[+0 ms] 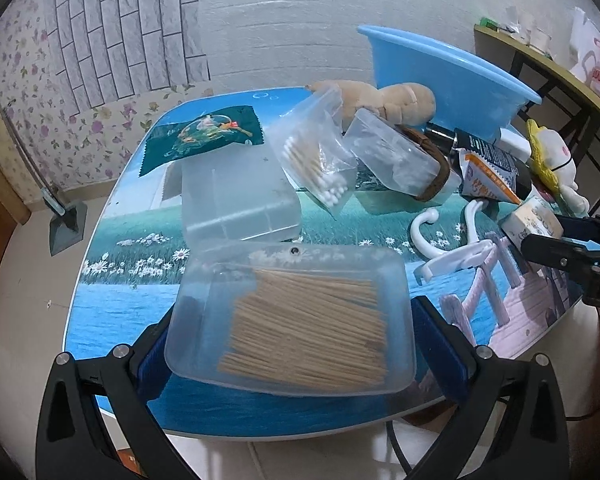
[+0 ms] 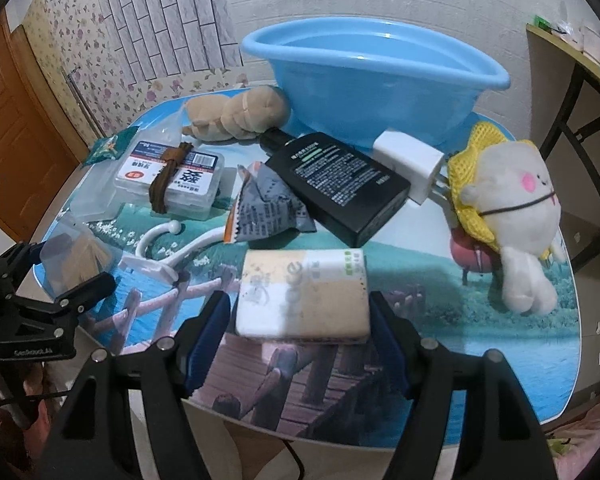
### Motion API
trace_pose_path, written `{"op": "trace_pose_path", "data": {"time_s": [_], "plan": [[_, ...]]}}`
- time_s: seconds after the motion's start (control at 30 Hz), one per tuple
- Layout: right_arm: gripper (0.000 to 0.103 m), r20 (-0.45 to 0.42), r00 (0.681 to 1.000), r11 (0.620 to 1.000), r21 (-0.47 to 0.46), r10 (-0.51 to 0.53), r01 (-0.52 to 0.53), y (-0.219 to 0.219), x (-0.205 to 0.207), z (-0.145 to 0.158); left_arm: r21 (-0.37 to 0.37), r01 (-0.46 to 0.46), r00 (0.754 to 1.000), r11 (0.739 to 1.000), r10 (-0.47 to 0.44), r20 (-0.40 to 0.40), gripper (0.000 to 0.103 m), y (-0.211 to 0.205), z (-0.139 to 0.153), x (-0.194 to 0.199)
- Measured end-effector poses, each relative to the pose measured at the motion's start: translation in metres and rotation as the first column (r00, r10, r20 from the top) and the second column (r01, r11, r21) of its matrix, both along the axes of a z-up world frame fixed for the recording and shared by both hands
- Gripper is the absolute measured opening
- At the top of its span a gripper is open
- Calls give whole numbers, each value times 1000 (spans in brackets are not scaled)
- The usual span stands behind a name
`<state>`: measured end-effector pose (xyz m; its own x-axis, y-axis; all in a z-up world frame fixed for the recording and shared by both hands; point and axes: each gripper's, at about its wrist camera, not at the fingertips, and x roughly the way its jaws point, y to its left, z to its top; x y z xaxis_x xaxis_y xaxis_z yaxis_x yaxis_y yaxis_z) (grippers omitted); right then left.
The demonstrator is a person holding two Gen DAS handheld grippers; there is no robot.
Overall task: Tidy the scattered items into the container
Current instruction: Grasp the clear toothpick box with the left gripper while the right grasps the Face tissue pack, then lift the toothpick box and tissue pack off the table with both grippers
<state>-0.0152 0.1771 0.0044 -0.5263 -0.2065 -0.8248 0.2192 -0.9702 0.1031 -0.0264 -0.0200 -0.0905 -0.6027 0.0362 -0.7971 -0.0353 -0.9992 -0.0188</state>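
My left gripper [image 1: 294, 312] is shut on a clear plastic box of toothpicks [image 1: 308, 332], held over the near edge of the table. In the right wrist view the same box [image 2: 76, 260] sits in that gripper [image 2: 64, 268] at the far left. My right gripper [image 2: 300, 300] is shut on a white and beige tissue pack [image 2: 304, 292], its blue pads against both short sides. The blue basin [image 2: 372, 80] stands at the back of the table, with nothing visible inside it. From the left wrist view the basin [image 1: 452, 84] is far right.
Scattered on the picture-printed table [image 2: 440, 340]: a black bottle [image 2: 340, 184], white charger [image 2: 408, 164], snack packet [image 2: 268, 208], white hook [image 2: 168, 248], labelled clear box [image 2: 172, 176], tan plush [image 2: 236, 112], white plush [image 2: 516, 208], swab bag [image 1: 316, 160], green sachet [image 1: 204, 136], clear lid [image 1: 236, 200].
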Motion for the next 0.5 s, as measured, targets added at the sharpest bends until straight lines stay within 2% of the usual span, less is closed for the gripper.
{"op": "trace_pose_path", "data": {"time_s": [0.13, 0.27, 0.43, 0.5], "plan": [[70, -17, 1000, 1000, 2, -8, 8, -3, -4, -5, -3, -24, 1000, 1000, 24, -20, 103, 1, 0, 4], [79, -44, 999, 1000, 3, 1, -1, -8, -3, -7, -2, -27, 999, 1000, 27, -25, 103, 1, 0, 4], [83, -115, 993, 999, 41, 6, -1, -14, 5, -11, -2, -36, 999, 999, 35, -30, 103, 3, -2, 5], [92, -136, 991, 999, 46, 4, 3, -15, 8, -14, -3, -38, 999, 999, 38, -31, 103, 5, -1, 5]]}}
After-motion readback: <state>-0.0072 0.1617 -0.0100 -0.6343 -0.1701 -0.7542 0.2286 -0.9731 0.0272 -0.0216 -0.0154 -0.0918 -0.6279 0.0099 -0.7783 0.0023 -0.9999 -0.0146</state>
